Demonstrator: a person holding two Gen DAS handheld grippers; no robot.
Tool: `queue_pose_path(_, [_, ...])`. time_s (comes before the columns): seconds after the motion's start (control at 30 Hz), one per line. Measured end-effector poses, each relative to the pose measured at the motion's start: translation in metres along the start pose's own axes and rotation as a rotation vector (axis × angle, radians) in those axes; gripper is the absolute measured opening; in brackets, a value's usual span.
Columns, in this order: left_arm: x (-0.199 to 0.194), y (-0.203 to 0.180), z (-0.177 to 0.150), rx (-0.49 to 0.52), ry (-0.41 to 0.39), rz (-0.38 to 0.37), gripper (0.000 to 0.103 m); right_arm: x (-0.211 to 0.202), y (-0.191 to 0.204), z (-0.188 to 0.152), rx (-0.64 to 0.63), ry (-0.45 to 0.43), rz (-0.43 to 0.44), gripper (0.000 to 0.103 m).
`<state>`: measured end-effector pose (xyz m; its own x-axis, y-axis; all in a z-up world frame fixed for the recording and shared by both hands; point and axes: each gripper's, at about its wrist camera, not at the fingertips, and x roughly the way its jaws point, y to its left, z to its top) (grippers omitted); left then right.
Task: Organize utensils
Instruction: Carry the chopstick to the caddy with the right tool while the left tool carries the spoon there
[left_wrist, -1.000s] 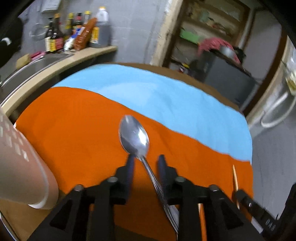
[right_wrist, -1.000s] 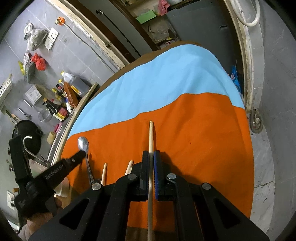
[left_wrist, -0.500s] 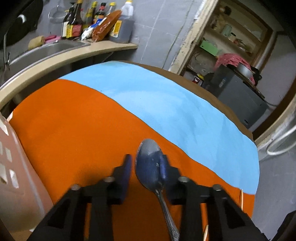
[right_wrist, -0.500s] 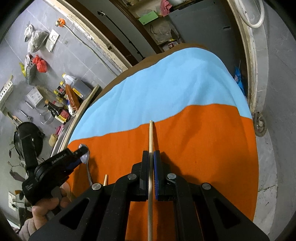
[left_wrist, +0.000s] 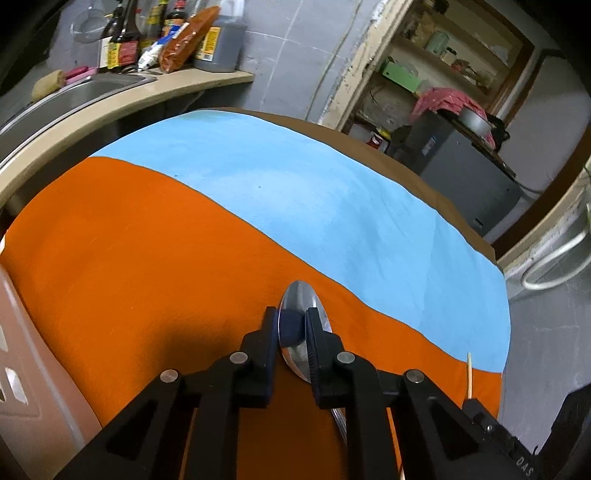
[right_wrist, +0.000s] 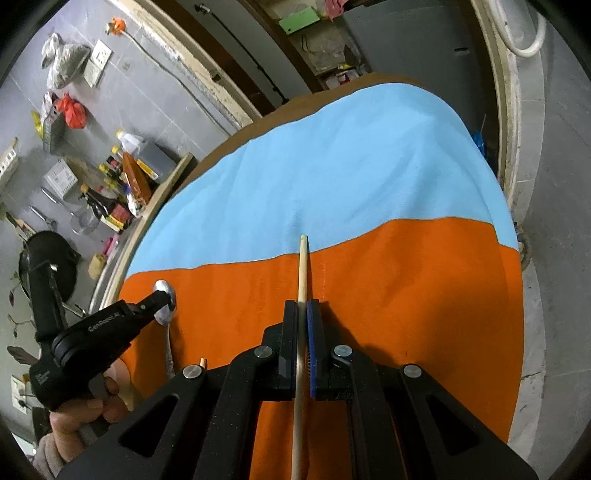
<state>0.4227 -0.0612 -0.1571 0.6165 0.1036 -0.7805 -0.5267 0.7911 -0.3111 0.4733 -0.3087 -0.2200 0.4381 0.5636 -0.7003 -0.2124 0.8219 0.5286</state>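
Observation:
My left gripper (left_wrist: 291, 325) is shut on the bowl of a metal spoon (left_wrist: 300, 295) and holds it over the orange part of the cloth (left_wrist: 147, 258). The spoon (right_wrist: 165, 291) and the left gripper (right_wrist: 162, 301) also show at the left of the right wrist view. My right gripper (right_wrist: 302, 314) is shut on a wooden chopstick (right_wrist: 303, 266) that points forward over the orange cloth (right_wrist: 406, 277). Another chopstick tip (right_wrist: 202, 363) lies lower left, and one (left_wrist: 469, 373) shows at the right of the left wrist view.
A pinkish slotted plastic holder (left_wrist: 22, 350) stands at the left edge. The blue half of the cloth (left_wrist: 295, 192) lies beyond. A counter with a sink (left_wrist: 74, 92) and several bottles (left_wrist: 166, 33) runs along the back left. A dark cabinet (left_wrist: 461, 173) stands past the table.
My left gripper has closed on the spoon's bowl and lifted it, moving forward and right. The right gripper has kept its hold on the chopstick and risen slightly.

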Motion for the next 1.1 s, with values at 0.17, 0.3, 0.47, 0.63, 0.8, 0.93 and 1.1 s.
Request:
queue_pose_path(0.17, [-0.002, -0.010, 0.001, 0.051, 0.016, -0.054, 0.005, 0.006, 0.009, 0.011, -0.042, 0.059, -0.058, 0.005])
queue_pose_path(0.3, [-0.012, -0.019, 0.002, 0.076, 0.016, -0.096, 0.002, -0.001, 0.020, 0.013, -0.071, 0.051, -0.073, 0.004])
queue_pose_path(0.47, [-0.036, -0.026, 0.000, 0.129, -0.025, -0.143, 0.002, -0.038, 0.029, 0.010, -0.042, -0.074, -0.023, 0.004])
queue_pose_path(0.63, [-0.075, -0.035, -0.005, 0.206, -0.114, -0.201, 0.002, -0.089, 0.050, 0.005, -0.062, -0.274, 0.033, 0.004])
queue_pose_path(0.8, [-0.123, -0.034, -0.004, 0.251, -0.253, -0.240, 0.002, -0.123, 0.076, 0.005, -0.081, -0.388, 0.048, 0.004])
queue_pose_path(0.93, [-0.157, -0.025, 0.009, 0.255, -0.323, -0.280, 0.002, -0.155, 0.100, 0.004, -0.108, -0.476, 0.060, 0.004])
queue_pose_path(1.1, [-0.193, -0.010, 0.025, 0.253, -0.377, -0.322, 0.002, -0.184, 0.143, 0.000, -0.156, -0.569, 0.094, 0.004])
